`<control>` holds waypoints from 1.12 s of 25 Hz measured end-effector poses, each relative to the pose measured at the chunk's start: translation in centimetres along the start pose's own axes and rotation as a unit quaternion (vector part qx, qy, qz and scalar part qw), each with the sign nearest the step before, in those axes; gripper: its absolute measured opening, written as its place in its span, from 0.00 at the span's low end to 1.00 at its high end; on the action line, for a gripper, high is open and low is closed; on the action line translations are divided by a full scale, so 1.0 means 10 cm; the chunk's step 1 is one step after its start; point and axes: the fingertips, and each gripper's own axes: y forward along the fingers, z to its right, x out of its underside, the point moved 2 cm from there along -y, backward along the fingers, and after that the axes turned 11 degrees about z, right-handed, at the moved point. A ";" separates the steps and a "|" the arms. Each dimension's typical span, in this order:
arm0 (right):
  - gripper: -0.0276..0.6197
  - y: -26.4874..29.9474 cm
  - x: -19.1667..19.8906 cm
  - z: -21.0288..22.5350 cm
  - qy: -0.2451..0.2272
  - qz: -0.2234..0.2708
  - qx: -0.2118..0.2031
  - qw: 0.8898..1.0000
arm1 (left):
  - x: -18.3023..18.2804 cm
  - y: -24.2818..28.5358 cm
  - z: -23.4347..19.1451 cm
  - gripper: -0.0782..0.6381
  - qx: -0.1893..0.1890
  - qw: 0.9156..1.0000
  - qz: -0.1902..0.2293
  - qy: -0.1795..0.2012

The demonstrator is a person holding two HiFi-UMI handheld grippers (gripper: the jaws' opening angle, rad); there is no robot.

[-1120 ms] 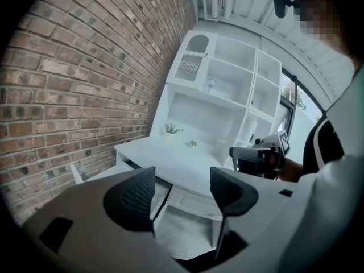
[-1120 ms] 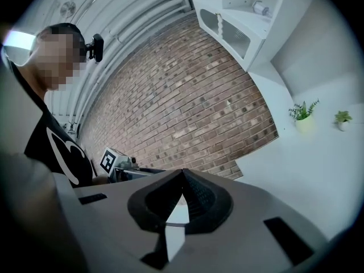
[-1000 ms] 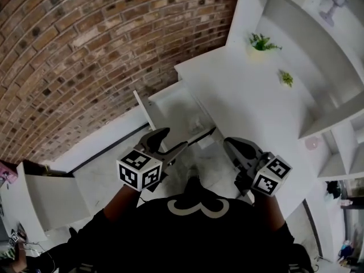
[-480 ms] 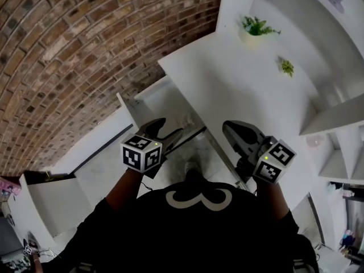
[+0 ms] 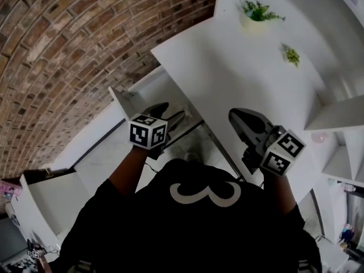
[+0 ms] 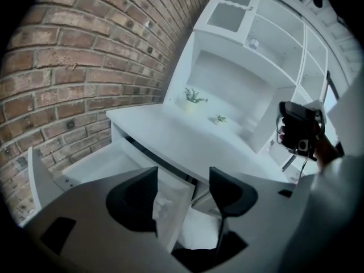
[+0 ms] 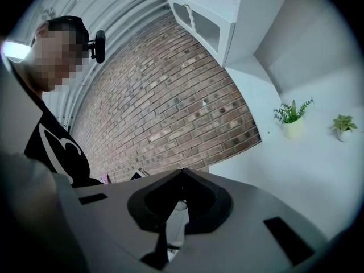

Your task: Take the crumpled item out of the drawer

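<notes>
Two grippers are held above a white desk (image 5: 239,78) that stands against a brick wall (image 5: 68,50). One drawer (image 6: 91,164) is seen pulled open from under the desk's left end, on the side of the brick wall. One crumpled white item (image 6: 164,205) is seen lying inside it, in the near part; it shows in the left gripper view between that gripper's two jaws and below them, and is touched by neither. The left gripper (image 6: 182,172) is held over the open drawer with its jaws spread apart and nothing clasped between them. The right gripper (image 7: 182,174) is held further right, over the near edge of the desk and well apart from the drawer; its two jaws are closed tip to tip, and nothing is gripped in them. In the head view the left gripper (image 5: 170,112) is seen above the drawer and the right gripper (image 5: 236,117) above the desk edge, each held by a dark-sleeved arm. Two small potted plants are counted on the far part of the desk top: a larger plant (image 7: 293,118) nearer the wall and a smaller plant (image 7: 344,127) to its right, the two standing near each other but not touching. White shelves (image 6: 273,50) are seen rising behind the desk.
</notes>
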 end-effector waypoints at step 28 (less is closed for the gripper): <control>0.06 -0.03 0.47 0.42 0.018 -0.074 0.044 0.996 | 1.58 1.20 -1.03 0.52 -0.031 0.982 -0.184 0.041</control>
